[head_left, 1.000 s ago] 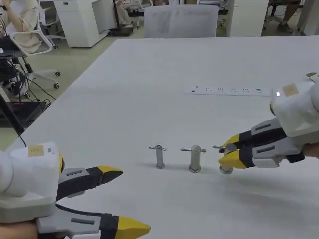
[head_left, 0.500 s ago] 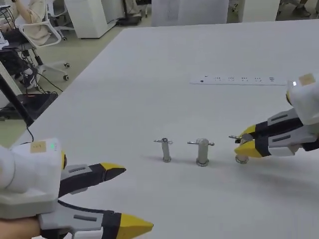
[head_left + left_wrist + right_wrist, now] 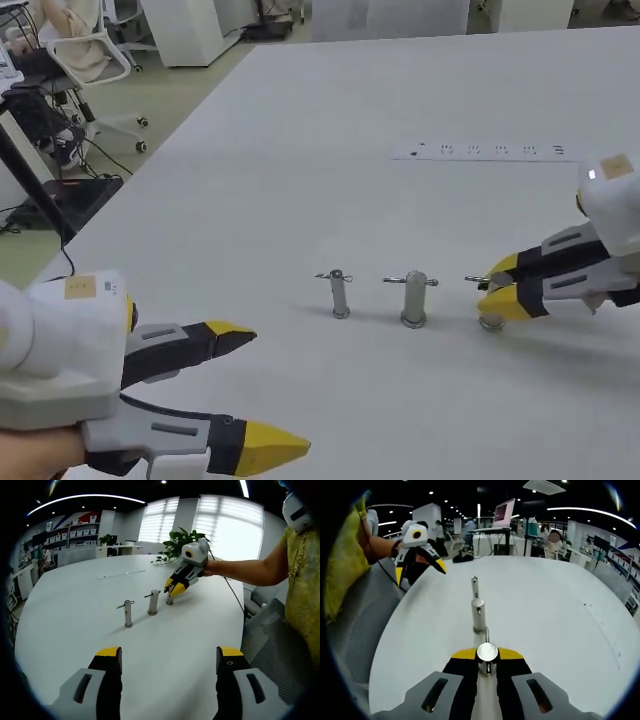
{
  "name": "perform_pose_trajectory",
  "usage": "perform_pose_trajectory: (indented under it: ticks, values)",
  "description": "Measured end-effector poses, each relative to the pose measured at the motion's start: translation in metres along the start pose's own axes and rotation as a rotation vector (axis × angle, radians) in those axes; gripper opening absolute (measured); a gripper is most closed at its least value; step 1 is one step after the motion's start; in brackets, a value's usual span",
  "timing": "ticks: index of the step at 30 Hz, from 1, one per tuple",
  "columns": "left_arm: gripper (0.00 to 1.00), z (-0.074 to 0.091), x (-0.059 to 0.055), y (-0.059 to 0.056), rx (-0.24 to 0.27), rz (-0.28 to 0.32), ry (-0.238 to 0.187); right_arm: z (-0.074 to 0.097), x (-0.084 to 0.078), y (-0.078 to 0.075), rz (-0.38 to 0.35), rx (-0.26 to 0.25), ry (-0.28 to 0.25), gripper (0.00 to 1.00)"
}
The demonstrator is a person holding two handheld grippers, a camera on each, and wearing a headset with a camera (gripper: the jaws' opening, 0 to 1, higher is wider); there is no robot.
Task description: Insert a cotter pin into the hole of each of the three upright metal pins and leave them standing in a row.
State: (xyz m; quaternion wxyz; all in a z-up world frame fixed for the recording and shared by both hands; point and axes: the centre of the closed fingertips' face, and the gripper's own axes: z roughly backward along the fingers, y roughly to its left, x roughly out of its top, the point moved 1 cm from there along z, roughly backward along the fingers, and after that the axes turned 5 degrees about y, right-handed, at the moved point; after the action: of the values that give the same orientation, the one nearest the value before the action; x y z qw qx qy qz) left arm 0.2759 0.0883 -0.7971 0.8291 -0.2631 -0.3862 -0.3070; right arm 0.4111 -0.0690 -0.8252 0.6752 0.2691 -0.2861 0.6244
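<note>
The right gripper (image 3: 505, 290) is clenched on the third metal pin (image 3: 490, 323), at the right end of the row. A cotter pin (image 3: 474, 280) is seen projecting just past the fingertips. By judgement, the pin should be held vertical and the jaws opened evenly, so nothing is tipped. The middle pin (image 3: 414, 298) and far pin (image 3: 340, 293) are lined up beside it. The left gripper (image 3: 275, 388) is held open, well apart.

The head view looks down at the row of upright pins (image 3: 414, 300) from above its near side on the tabletop (image 3: 400, 100), the left gripper view faces the same row from well back, and the right gripper view sights along it from right against the end pin (image 3: 487, 654).
</note>
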Motion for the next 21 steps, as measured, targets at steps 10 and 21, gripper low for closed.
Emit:
perform_pose_trajectory:
  ticks: [10, 21]
  values:
    - [0.76, -0.0002, -0.0023, -0.0005, -0.005, 0.0, 0.003, -0.0015, -0.001, 0.0026, 0.044, 0.023, -0.014, 0.13]
    - [0.75, -0.0011, -0.0045, -0.0016, -0.01, -0.001, 0.01, -0.0009, -0.0009, 0.0037, 0.054, 0.036, -0.036, 0.14]
